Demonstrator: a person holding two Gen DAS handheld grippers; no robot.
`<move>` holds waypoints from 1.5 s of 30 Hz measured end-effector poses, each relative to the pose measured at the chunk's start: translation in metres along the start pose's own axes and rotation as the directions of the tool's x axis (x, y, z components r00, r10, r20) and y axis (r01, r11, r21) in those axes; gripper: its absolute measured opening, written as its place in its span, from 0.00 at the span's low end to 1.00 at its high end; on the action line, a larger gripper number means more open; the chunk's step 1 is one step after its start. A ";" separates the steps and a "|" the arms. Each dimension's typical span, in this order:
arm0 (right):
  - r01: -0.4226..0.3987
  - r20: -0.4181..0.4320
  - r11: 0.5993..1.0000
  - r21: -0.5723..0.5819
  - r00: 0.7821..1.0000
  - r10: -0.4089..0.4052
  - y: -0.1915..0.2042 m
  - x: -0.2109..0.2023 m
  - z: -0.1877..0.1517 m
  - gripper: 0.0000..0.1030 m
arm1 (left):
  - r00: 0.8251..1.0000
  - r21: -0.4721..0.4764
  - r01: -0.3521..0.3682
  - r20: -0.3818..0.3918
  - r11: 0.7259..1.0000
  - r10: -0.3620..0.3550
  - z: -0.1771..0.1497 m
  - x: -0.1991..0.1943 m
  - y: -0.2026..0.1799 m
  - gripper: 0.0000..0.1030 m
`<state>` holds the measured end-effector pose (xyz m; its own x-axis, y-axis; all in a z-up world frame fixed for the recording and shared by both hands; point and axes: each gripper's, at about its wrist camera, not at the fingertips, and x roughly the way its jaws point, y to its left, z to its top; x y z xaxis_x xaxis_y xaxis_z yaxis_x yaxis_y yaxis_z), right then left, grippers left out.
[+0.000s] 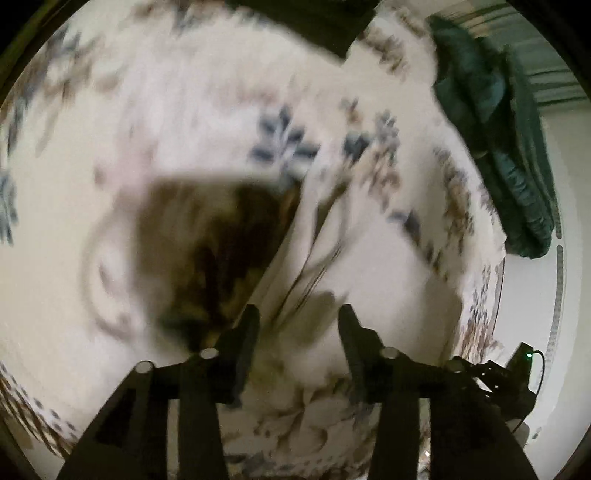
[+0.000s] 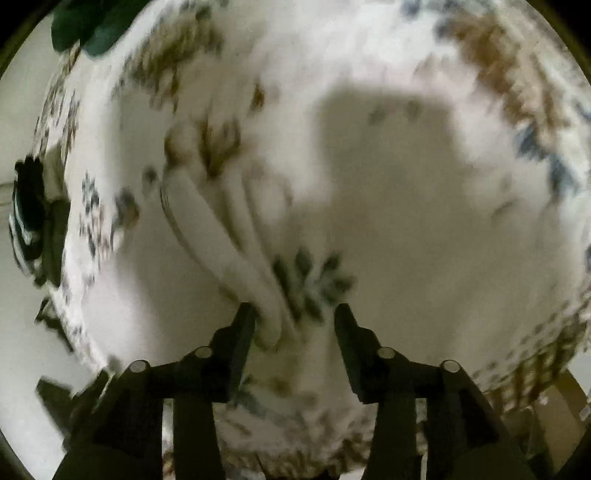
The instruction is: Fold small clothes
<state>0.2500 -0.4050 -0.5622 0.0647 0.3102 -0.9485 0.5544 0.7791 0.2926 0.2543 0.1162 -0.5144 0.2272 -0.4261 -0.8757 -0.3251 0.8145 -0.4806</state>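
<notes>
My left camera looks down along my left fingers (image 1: 255, 332), close over the floral sheet (image 1: 184, 110), and the view is blurred. A dark green cloth (image 1: 495, 147) hangs at its upper right edge, a folded dark piece (image 1: 314, 22) at the top. My right camera points the same way past my right fingers (image 2: 243, 328), just as close and as smeared. Both views share that sheet and its long creases (image 2: 229, 236), and the green cloth sits here at the upper left.
</notes>
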 end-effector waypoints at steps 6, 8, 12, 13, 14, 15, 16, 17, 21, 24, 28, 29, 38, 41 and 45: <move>-0.216 0.008 0.976 0.030 0.976 0.216 0.026 0.020 0.043 0.61 | 1.000 0.062 0.005 0.029 0.998 -0.007 0.056 0.034 -0.024 0.55; -0.271 -0.031 0.957 0.103 0.961 0.275 0.029 0.040 0.057 0.61 | 1.000 0.051 0.021 0.006 0.998 -0.021 0.070 0.056 -0.024 0.52; -0.299 -0.028 0.941 0.157 0.951 0.307 0.033 0.056 0.064 0.11 | 1.000 0.135 -0.020 -0.009 0.991 0.021 0.078 0.081 -0.035 0.04; -0.299 -0.008 0.940 0.165 0.953 0.304 0.034 0.056 0.066 0.09 | 1.000 0.153 -0.028 0.003 0.988 0.028 0.078 0.080 -0.037 0.04; -0.278 0.009 0.946 0.168 0.960 0.281 0.032 0.054 0.067 0.08 | 0.999 0.169 -0.040 0.011 0.985 0.039 0.078 0.081 -0.039 0.04; -0.260 0.019 0.950 0.172 0.965 0.261 0.030 0.055 0.068 0.06 | 0.999 0.170 -0.052 0.013 0.984 0.050 0.079 0.082 -0.038 0.04; -0.251 0.021 0.952 0.175 0.968 0.252 0.025 0.056 0.071 0.06 | 0.999 0.160 -0.052 0.010 0.986 0.051 0.081 0.084 -0.034 0.04; -0.230 0.012 0.958 0.173 0.973 0.232 0.022 0.059 0.072 0.06 | 0.998 0.148 -0.056 0.012 0.987 0.055 0.084 0.085 -0.028 0.04; -0.178 -0.033 0.974 0.141 0.982 0.184 0.021 0.068 0.075 0.06 | 1.000 0.068 -0.011 -0.001 0.998 0.011 0.095 0.080 -0.008 0.04; -0.225 -0.055 0.967 0.123 0.971 0.233 0.017 0.059 0.078 0.39 | 0.994 0.035 0.110 -0.012 0.993 -0.110 0.097 0.065 0.000 0.23; -0.373 -0.106 0.924 0.077 0.919 0.380 0.005 0.057 0.074 0.77 | 0.980 0.038 0.197 -0.014 0.980 -0.197 0.081 0.059 0.026 0.77; -0.402 -0.163 0.912 0.082 0.897 0.410 0.000 0.068 0.071 0.77 | 0.975 0.014 0.218 -0.054 0.976 -0.217 0.074 0.066 0.034 0.77; -0.511 -0.327 0.855 0.082 0.797 0.508 -0.007 0.118 0.052 0.78 | 0.896 -0.095 0.417 -0.126 0.904 -0.426 0.052 0.102 0.025 0.77; -0.529 -0.338 0.846 0.069 0.785 0.519 0.003 0.121 0.049 0.78 | 0.904 -0.067 0.400 -0.138 0.914 -0.405 0.054 0.109 0.012 0.77; -0.527 -0.363 0.850 0.010 0.790 0.494 0.018 0.121 0.042 0.63 | 0.934 0.008 0.346 -0.104 0.938 -0.343 0.049 0.103 0.001 0.55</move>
<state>0.3026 -0.3759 -0.6763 0.0234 0.8280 -0.5603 0.4453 0.4931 0.7473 0.3220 0.0924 -0.6031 0.2283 -0.7181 -0.6574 -0.2187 0.6202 -0.7533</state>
